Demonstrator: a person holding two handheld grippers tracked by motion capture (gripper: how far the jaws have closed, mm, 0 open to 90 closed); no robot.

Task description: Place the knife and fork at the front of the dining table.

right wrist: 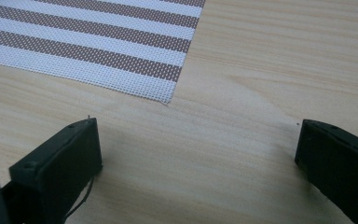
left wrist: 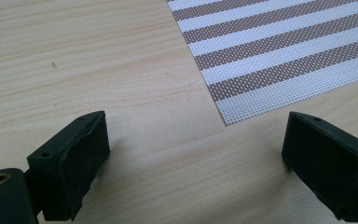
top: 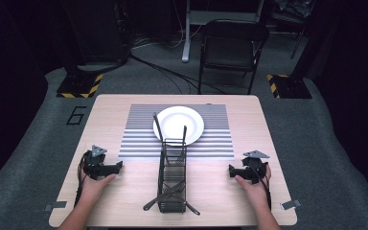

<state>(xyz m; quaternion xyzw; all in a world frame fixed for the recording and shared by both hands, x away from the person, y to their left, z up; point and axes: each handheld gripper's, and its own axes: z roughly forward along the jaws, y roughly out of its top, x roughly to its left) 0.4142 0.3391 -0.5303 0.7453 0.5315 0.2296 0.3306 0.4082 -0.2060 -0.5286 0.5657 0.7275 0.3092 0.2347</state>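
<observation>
From where I'm standing, the wire caddy (top: 172, 177) is masking the middles of the utensils (top: 170, 191) lying in it, so I'm not telling forks from spoons; they're too small. The upright handles (top: 158, 127) are covering part of the white plate (top: 178, 124). The person's forearms are running off the bottom edge. In the left gripper view the striped placemat (left wrist: 279, 51) is getting cut off at the top and right. In the right gripper view the placemat (right wrist: 88, 42) is running off the top and left.
</observation>
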